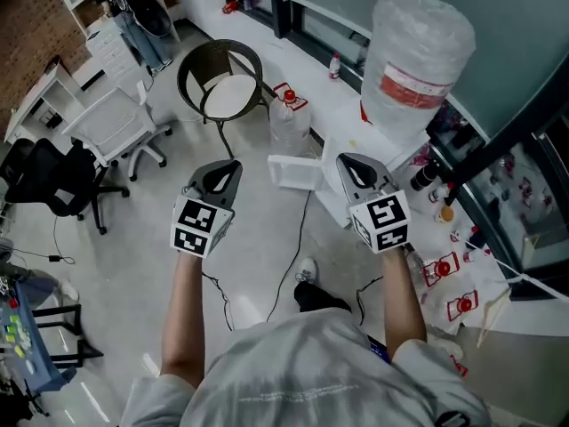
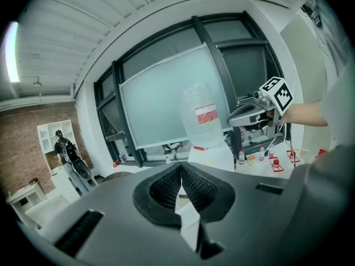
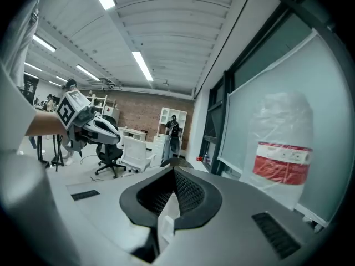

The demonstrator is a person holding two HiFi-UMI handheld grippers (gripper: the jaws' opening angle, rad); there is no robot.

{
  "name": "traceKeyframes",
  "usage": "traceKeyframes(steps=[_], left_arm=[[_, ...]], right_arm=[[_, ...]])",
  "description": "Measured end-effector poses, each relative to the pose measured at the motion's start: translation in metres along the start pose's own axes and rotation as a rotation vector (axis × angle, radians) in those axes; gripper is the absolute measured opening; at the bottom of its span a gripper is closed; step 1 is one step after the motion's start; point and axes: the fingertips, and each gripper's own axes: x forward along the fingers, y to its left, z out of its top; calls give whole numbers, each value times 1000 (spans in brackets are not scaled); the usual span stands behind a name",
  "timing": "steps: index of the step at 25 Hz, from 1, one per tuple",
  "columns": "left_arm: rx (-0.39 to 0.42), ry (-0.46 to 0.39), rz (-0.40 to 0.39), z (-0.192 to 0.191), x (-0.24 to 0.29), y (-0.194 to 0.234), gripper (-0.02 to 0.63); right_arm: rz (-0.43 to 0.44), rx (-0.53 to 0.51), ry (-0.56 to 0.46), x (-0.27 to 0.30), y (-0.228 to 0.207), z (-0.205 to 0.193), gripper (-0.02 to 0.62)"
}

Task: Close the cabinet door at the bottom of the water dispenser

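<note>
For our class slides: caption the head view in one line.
Left gripper and right gripper, both shut and empty, held out toward the water dispenser.

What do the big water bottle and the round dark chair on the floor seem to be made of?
Water bottle: probably clear plastic, translucent and hazy, with crinkled film wrapped over it and a red label. Round chair: thin dark frame, maybe metal or rattan; I cannot tell which. Its white seat pad looks matte, likely fabric.

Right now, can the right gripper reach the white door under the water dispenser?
Probably yes: the right gripper hovers just beside the open cabinet door, nothing between them, but it would need to drop lower.
</note>
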Motion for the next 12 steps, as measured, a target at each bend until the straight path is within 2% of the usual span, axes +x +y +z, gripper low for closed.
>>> traceKeyframes(steps=[5,7,12], left_arm=[[43,8,32,20,70,59,18],[9,7,42,20,92,77,18],[-129,16,-23,-4,131,107,18]], right_arm=[[55,1,5,87,-47,10,28],[68,3,8,113,-58,10,28],[77,17,34,159,-72,-3,28]])
